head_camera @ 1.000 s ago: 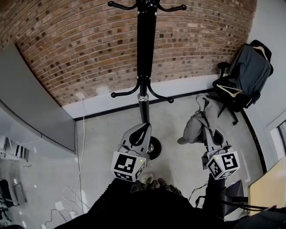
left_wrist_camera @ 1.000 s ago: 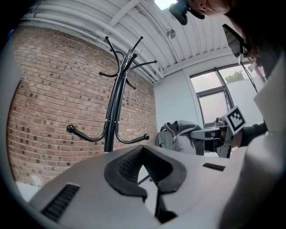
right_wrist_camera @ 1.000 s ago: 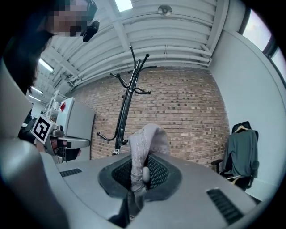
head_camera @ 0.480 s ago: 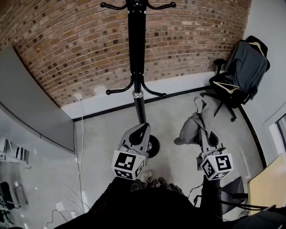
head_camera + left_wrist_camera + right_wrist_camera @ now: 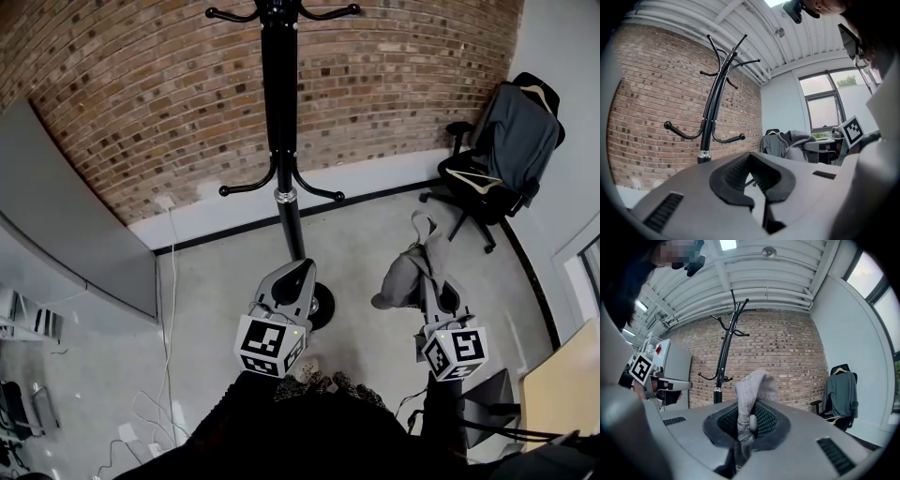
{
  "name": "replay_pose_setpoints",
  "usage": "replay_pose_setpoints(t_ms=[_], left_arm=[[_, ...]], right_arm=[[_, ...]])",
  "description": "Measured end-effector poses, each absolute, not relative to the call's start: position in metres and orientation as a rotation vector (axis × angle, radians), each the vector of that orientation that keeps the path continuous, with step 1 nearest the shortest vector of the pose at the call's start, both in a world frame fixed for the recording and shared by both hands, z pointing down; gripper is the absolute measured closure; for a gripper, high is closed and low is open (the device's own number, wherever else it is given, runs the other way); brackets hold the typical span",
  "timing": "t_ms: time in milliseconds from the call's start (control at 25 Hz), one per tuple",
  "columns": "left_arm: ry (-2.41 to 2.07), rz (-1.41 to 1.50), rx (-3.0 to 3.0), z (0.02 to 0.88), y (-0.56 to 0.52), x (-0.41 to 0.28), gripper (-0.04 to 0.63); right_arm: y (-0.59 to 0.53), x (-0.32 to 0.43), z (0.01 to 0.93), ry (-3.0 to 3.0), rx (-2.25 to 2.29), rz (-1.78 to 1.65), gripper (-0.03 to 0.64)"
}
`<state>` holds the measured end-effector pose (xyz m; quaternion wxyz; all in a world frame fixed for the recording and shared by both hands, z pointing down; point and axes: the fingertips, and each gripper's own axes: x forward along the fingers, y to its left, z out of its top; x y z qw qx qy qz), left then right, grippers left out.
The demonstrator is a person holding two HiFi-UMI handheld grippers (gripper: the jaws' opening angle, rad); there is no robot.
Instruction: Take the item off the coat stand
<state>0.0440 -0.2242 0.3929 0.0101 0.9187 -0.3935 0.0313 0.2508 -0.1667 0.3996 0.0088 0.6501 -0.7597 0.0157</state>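
Observation:
The black coat stand (image 5: 279, 122) rises before the brick wall, and its hooks are bare. It also shows as the stand (image 5: 712, 108) in the left gripper view and as the stand (image 5: 724, 352) in the right gripper view. A grey garment (image 5: 405, 272) hangs over the floor to the right of the stand, clear of it. My right gripper (image 5: 433, 286) is shut on it. In the right gripper view the grey cloth (image 5: 757, 385) stands pinched between the jaws of the right gripper (image 5: 745, 423). My left gripper (image 5: 305, 267) is near the stand's base, shut and empty; the left gripper view shows it (image 5: 757, 180) pointing level.
An office chair (image 5: 487, 187) with a grey jacket on a hanger stands at the right by the wall. A grey panel (image 5: 66, 225) leans at the left. A white cable (image 5: 173, 281) runs down the floor. A desk corner (image 5: 562, 394) is at the lower right.
The right gripper and the garment have come slightly lower and back toward me. The coat stand now sits further left in the view. The left gripper looks almost unmoved.

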Motion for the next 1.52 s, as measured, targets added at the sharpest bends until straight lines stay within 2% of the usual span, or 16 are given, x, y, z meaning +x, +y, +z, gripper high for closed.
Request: replay_pose_setpoints(t_ms=[1520], left_arm=[[-1.255,0.113,2.845,0.397,-0.212,0.030,0.595]], right_arm=[[-0.161,0.239,0.408,-2.361,1.965,0.064,0.594]])
